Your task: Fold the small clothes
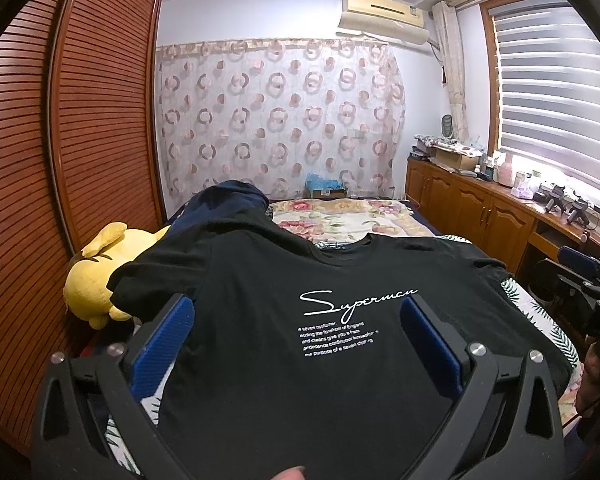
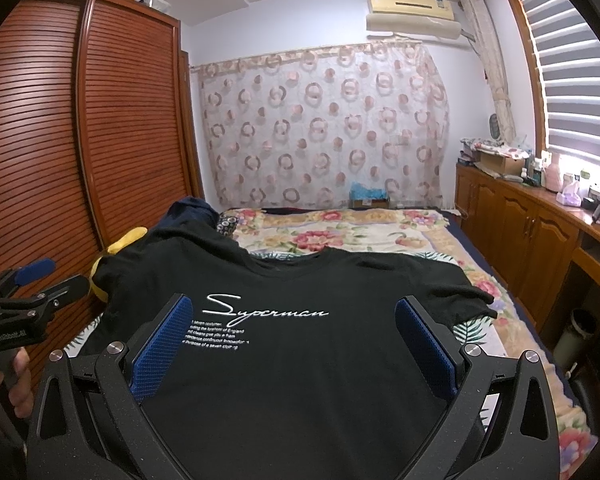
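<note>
A black T-shirt (image 1: 340, 360) with white "Superman" lettering lies spread flat, front up, on the bed, collar pointing away; it also shows in the right wrist view (image 2: 320, 360). My left gripper (image 1: 296, 308) is open, its blue pads (image 1: 168, 340) wide apart above the shirt's lower left part. My right gripper (image 2: 294, 308) is open above the shirt's lower right part, holding nothing. The left gripper appears at the left edge of the right wrist view (image 2: 32, 280); the right gripper appears at the right edge of the left wrist view (image 1: 580, 280).
A yellow plush toy (image 1: 96, 276) lies left of the shirt by the wooden wardrobe (image 1: 60, 140). Dark blue clothes (image 1: 224, 204) are heaped behind the shirt. A floral blanket (image 1: 340, 220) covers the far bed. A wooden cabinet (image 1: 480, 204) with clutter runs along the right.
</note>
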A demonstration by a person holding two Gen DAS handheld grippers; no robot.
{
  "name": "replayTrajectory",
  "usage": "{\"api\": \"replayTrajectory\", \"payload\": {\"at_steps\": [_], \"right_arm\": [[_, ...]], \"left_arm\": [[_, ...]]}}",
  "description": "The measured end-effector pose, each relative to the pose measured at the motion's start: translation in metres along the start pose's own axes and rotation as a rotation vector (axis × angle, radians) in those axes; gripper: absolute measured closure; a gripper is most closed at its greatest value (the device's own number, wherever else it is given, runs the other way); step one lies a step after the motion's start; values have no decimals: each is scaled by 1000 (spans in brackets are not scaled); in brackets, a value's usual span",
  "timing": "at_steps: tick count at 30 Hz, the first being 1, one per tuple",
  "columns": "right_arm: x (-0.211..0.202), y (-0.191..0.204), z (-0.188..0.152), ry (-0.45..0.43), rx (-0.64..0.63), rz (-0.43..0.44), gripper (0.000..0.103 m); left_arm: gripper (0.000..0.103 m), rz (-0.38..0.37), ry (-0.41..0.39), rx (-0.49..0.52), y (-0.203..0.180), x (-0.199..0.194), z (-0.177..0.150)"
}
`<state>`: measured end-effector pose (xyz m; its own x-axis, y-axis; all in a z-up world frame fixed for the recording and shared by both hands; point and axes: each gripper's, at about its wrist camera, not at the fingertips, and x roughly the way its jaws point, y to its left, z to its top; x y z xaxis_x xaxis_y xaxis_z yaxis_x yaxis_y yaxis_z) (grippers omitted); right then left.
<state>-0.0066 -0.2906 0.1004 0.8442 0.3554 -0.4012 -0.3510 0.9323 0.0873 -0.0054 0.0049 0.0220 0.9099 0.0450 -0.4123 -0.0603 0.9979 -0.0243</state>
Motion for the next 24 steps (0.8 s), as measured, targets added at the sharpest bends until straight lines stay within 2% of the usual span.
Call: {"api": "replayTrajectory", "payload": {"at_steps": [16,24], "right_arm": [[43,23,-11,45,-71,107,0],[76,48,-13,101,-118,172,0]], "left_arm": [[0,50,53,4,42,41,-10],[0,36,99,11,81,60,-19]]}}
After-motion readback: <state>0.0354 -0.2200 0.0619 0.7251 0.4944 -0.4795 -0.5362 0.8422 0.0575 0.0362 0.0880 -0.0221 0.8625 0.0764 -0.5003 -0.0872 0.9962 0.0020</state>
